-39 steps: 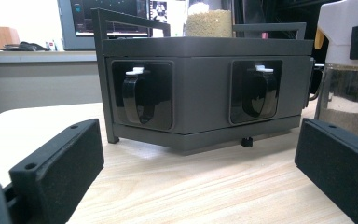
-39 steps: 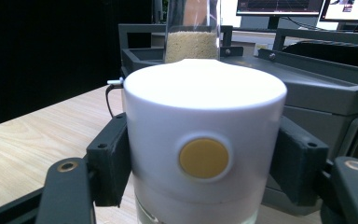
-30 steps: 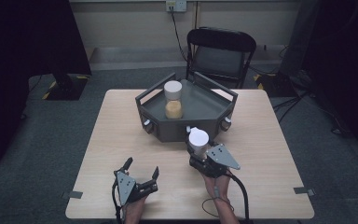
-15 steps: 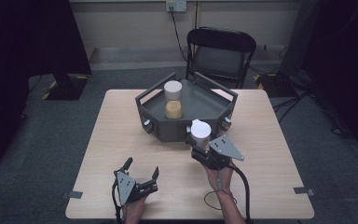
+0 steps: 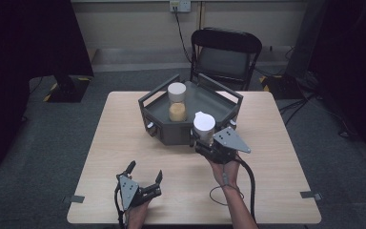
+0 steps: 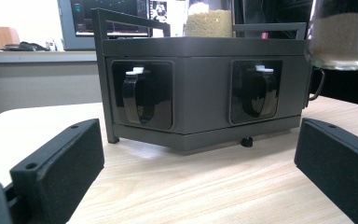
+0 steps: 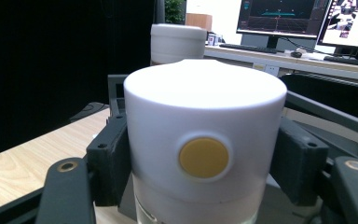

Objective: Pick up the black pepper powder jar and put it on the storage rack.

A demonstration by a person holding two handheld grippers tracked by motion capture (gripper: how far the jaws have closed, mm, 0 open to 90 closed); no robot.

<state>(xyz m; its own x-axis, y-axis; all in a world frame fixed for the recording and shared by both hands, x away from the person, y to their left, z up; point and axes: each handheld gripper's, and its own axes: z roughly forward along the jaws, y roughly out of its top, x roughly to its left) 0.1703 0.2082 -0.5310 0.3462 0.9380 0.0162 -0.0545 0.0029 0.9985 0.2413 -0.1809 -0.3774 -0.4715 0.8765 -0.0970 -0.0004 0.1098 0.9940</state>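
A glass jar (image 5: 204, 124) with a white lid and grain inside hangs above the table, just in front of the dark grey tray's (image 5: 219, 102) front wall. My right gripper (image 5: 205, 140) is shut on it. In the right gripper view the jaws clamp both sides of the white lid (image 7: 203, 112), which carries a yellow dot. A second jar of the same kind (image 5: 177, 102) stands upright inside the tray. My left gripper (image 5: 145, 180) rests low near the table's front edge, open with nothing between its jaws. In the left gripper view the held jar's bottom (image 6: 340, 37) hangs at the upper right.
The tray's front wall (image 6: 200, 88) has two recessed panels with black clips. A black chair (image 5: 226, 52) stands behind the table. A cable (image 5: 248, 186) trails from the right gripper over the wooden table (image 5: 276, 157).
My right gripper has risen with the jar and come closer to the tray's front wall. The left gripper has stayed put.
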